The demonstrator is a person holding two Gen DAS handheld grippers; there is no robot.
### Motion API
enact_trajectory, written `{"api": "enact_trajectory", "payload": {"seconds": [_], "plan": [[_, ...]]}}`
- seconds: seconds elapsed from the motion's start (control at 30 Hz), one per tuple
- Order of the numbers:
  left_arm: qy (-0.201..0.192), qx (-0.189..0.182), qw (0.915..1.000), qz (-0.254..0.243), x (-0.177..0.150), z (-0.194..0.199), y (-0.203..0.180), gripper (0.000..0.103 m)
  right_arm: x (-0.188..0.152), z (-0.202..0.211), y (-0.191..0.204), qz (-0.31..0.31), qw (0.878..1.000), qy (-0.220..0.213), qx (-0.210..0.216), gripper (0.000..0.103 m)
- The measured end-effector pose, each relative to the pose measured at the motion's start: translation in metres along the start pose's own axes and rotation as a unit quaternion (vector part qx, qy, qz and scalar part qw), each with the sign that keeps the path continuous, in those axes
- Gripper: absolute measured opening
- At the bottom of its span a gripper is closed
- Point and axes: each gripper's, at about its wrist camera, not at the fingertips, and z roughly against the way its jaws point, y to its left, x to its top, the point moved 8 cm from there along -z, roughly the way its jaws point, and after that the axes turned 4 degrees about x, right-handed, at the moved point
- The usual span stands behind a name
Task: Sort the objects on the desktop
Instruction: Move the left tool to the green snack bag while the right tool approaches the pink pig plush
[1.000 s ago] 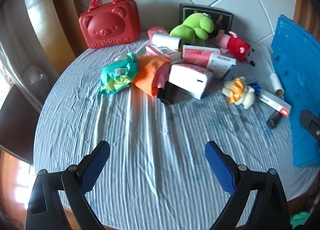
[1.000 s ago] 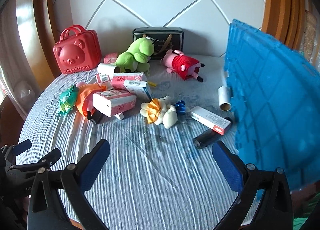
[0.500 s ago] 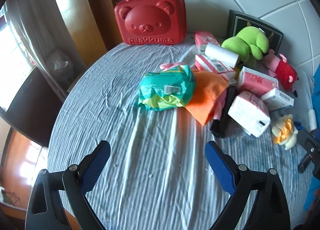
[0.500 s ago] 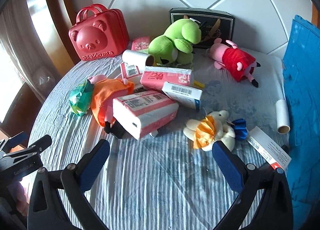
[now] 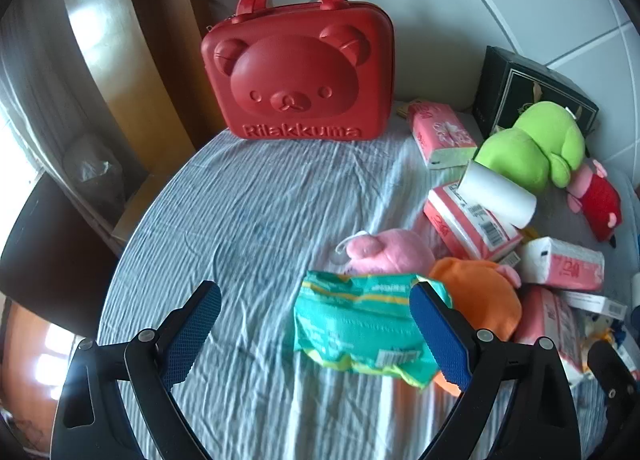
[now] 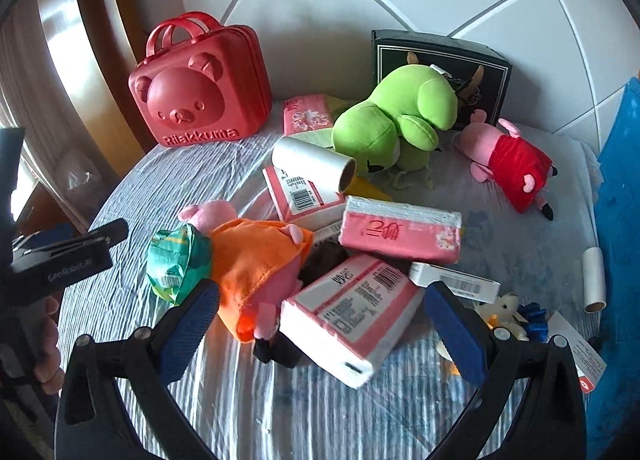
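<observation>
On the left wrist view, the left gripper [image 5: 316, 330] hangs low over the cloth [image 5: 248, 220] with its jaws spread wide and nothing between them; the green pack [image 5: 360, 330] lies just ahead, its right end behind the right finger, leaning on the pig in orange [image 5: 476, 296]. I judge this the approach to a first pick, nothing yet sorted: the next move calls for sliding right and forward to centre the pack between the jaws, then closing on its soft crinkled body. Open cloth runs from the pack to the red case [image 5: 298, 76] at the back, and the table rim falls away at left (a poor way to push the pack). From the right wrist view, the right gripper [image 6: 320, 320] is likewise released and bare, poised over the nearest tissue pack [image 6: 352, 316], which rests tilted on other things in the heap. Clutter hems it in: a second tissue pack [image 6: 400, 234], a roll [image 6: 312, 162], the frog [image 6: 400, 120] and a pig in red [image 6: 508, 160] beyond. The blue crate [image 6: 618, 220] walls the right edge; bare cloth lies only near the camera, so lifting straight up looks safest.
</observation>
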Motion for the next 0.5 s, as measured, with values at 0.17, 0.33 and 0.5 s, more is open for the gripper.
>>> {"api": "enact_trajectory", "payload": {"seconds": [0.17,0.33,0.5], "plan": [[0.048,-0.027,0.9982,-0.023,-0.003,-0.056,-0.015,0.094,0.02,-0.041,0.012,0.009,0.999,0.022,-0.027,0.103],[0.05,-0.051,0.9965,-0.042,-0.035,-0.065,-0.009,0.093,0.039,-0.093,0.011,0.02,0.997,0.052,-0.052,0.103],[0.08,-0.01,0.9944,-0.068,-0.083,-0.074,0.025,0.093,0.032,-0.141,0.03,0.057,0.992,0.1,-0.051,0.103]]}}
